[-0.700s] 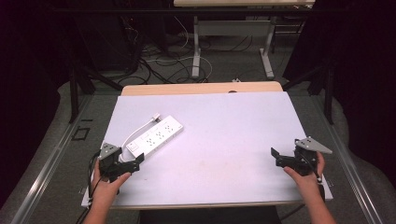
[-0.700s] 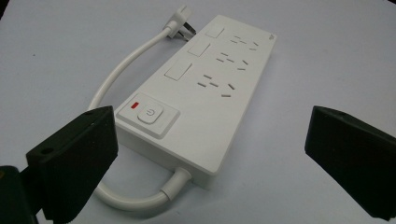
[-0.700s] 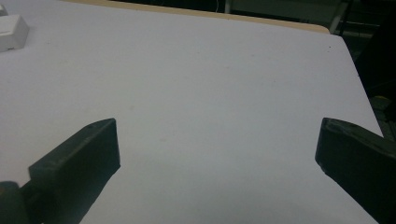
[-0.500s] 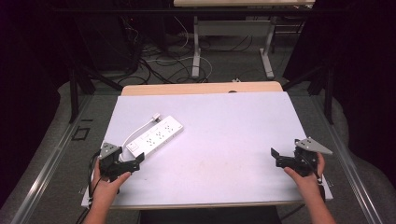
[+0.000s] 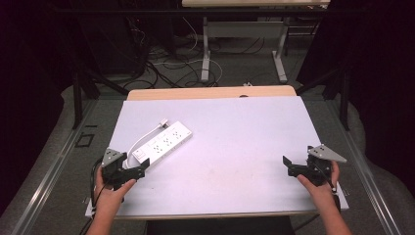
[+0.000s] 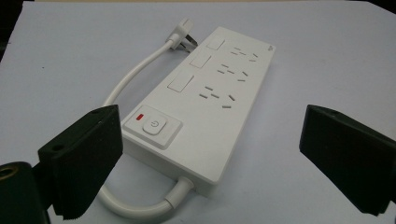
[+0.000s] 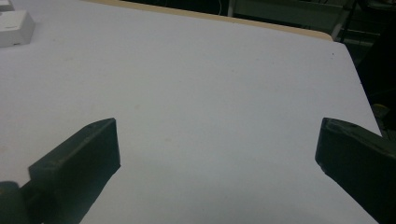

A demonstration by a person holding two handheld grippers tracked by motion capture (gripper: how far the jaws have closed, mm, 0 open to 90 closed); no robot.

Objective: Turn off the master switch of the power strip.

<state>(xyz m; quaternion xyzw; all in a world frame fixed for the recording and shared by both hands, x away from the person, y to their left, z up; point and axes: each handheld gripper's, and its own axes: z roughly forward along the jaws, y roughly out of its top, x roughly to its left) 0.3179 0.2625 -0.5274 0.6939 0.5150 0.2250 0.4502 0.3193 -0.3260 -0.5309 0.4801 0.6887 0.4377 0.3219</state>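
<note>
Left gripper (image 5: 139, 170): jaws wide apart, holding nothing.
Right gripper (image 5: 288, 165): jaws wide apart, over bare table (image 5: 235, 142).
Power strip (image 5: 162, 145): just ahead of left gripper, flat, well apart from right gripper.
Cord (image 6: 135, 77): loops beside strip, plug (image 6: 183, 33) at far end.
Left gripper view: power button (image 6: 155, 125), red indicator (image 6: 139, 117).

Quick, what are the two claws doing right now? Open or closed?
Left claw: open, holding nothing, pointed at the white power strip.
Right claw: open, holding nothing, over bare table.
</note>
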